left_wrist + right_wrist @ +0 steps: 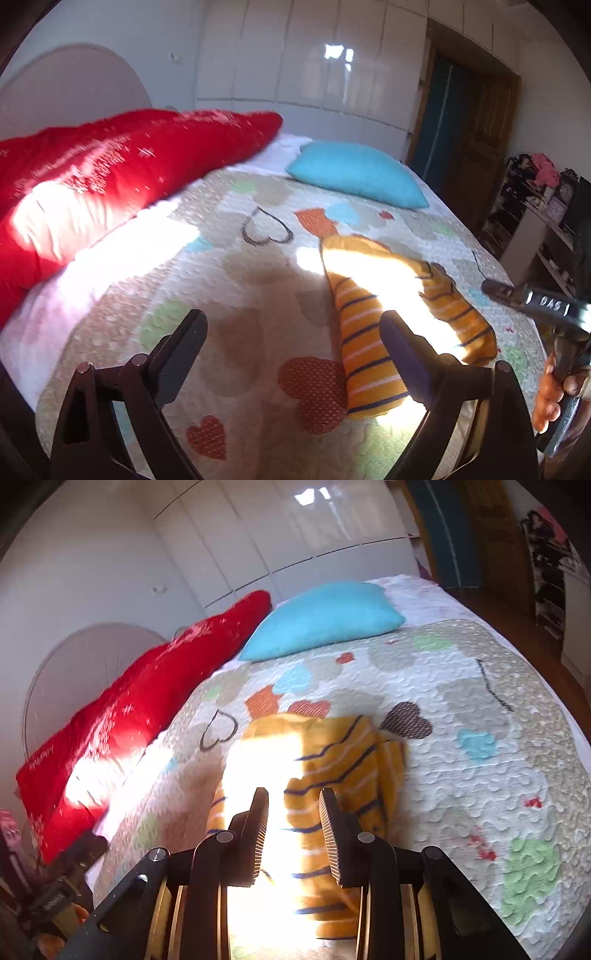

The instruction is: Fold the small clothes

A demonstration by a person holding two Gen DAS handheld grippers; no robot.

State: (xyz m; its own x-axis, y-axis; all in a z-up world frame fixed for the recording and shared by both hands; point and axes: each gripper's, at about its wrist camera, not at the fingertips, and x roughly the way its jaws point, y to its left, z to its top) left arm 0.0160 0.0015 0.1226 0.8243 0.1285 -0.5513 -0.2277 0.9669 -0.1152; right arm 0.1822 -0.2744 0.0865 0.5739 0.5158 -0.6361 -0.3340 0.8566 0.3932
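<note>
A small orange garment with navy and white stripes (369,325) lies flat on the bed quilt (229,280), partly washed out by a sunlight patch. My left gripper (293,325) is open and empty, with its right finger over the garment's near left edge. The right gripper (535,299) shows at the right edge of the left wrist view, held by a hand. In the right wrist view the garment (332,760) lies directly ahead and my right gripper (293,801) hovers over its near part, jaws apart with nothing between them.
A long red pillow (110,177) lies along the left of the bed and a turquoise cushion (358,173) sits at the far end. White wardrobe doors (314,55) stand behind. A wooden door (476,129) and cluttered shelves (535,206) are at the right.
</note>
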